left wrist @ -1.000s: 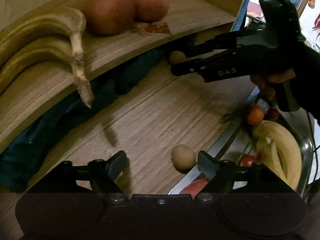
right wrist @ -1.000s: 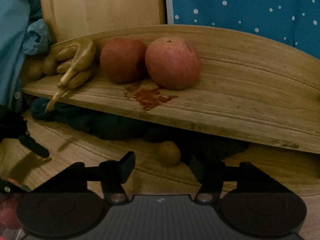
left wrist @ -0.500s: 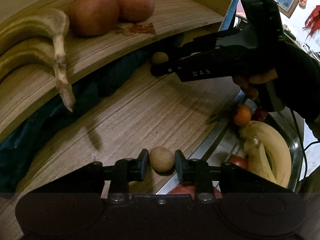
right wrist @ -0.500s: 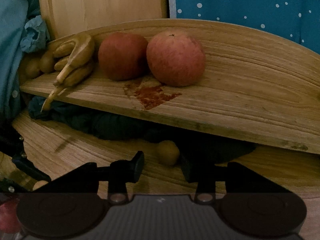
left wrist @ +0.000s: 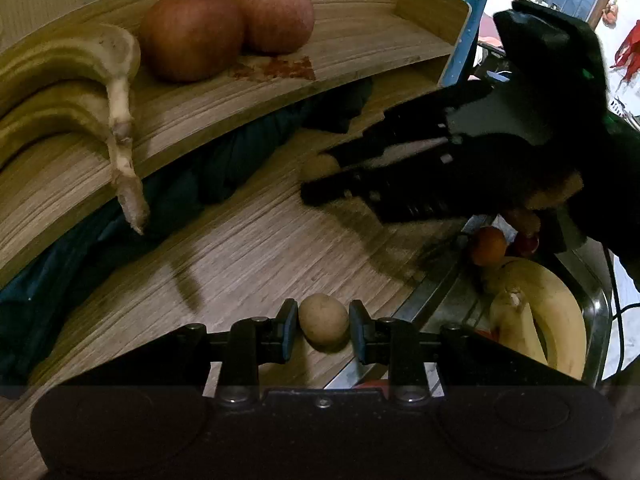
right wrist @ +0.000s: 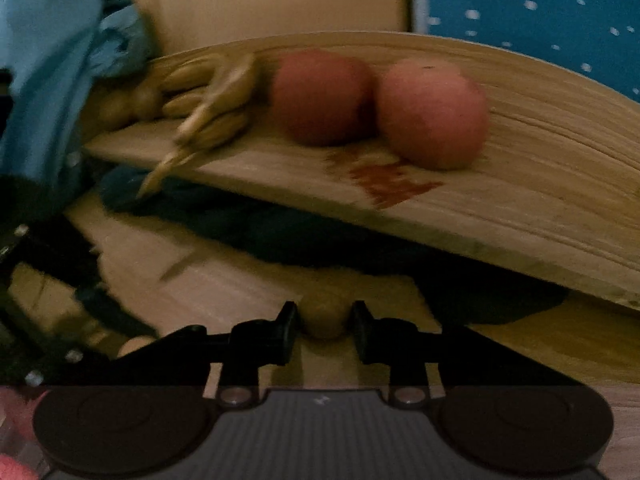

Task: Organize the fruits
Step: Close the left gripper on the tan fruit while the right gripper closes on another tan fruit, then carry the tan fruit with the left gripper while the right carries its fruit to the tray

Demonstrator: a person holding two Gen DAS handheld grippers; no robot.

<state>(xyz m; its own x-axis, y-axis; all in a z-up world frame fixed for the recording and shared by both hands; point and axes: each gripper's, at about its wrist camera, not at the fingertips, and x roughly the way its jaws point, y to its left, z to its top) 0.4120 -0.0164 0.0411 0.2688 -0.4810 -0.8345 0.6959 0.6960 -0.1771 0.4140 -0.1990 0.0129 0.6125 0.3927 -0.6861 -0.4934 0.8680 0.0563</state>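
Note:
My left gripper [left wrist: 323,326] is shut on a small round tan fruit [left wrist: 323,319] resting on the wooden table [left wrist: 256,248]. In the right wrist view my right gripper [right wrist: 324,320] has its jaws closing on a second small tan fruit [right wrist: 322,315], and both pads touch its sides. The left wrist view shows that right gripper [left wrist: 320,184] as a dark shape held by a gloved hand, with its fruit [left wrist: 318,165] at the tips, just under the shelf edge. Two red apples [left wrist: 192,36] [left wrist: 276,16] and bananas [left wrist: 68,80] lie on the curved wooden shelf [left wrist: 360,52].
A metal tray [left wrist: 424,292] at the right holds bananas [left wrist: 548,308], an orange fruit [left wrist: 487,246] and small red fruits. Dark teal cloth [left wrist: 224,160] is bunched under the shelf. A reddish stain [right wrist: 392,184] marks the shelf in front of the apples.
My left jaws went from wide apart to closed on the near tan fruit. My right jaws narrowed onto the far tan fruit, and the right gripper moved in closer to it.

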